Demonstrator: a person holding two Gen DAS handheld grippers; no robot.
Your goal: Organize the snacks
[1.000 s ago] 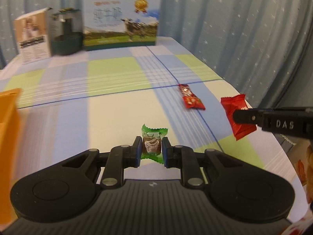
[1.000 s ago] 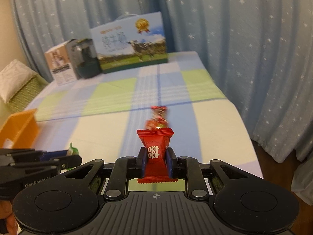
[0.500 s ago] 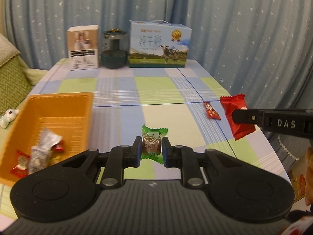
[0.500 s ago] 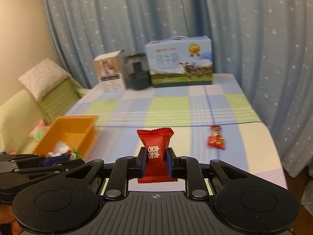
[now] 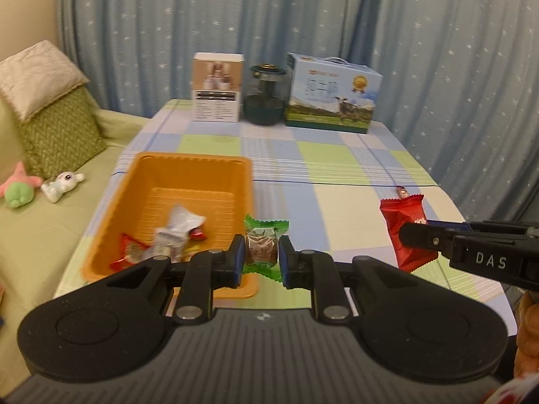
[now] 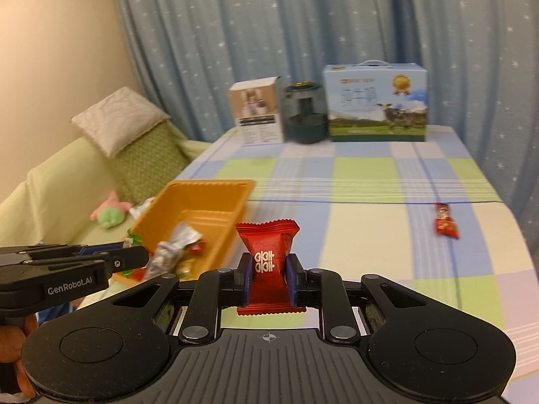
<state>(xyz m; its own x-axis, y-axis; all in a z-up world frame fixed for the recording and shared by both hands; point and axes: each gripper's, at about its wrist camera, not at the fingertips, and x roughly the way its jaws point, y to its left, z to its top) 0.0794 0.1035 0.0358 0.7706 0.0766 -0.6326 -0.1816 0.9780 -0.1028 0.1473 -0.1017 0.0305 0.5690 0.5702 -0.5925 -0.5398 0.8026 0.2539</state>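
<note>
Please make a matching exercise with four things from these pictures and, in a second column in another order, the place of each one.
Things
1. green-wrapped candy
2. red packet
3. small red snack
4. silver wrapper

Places
A. lying on the tablecloth, far right
B. inside the orange bin
C. in the left claw
D. in the right claw

Pairs: 1-C, 2-D, 3-A, 4-B

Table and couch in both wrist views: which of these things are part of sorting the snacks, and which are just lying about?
Part of the job:
- green-wrapped candy in the left gripper
- red snack packet in the right gripper
- orange bin holding snacks
- small red snack on the tablecloth

Lying about:
- cow-print carton
- white box
- dark jar
- plush toys and cushions
</note>
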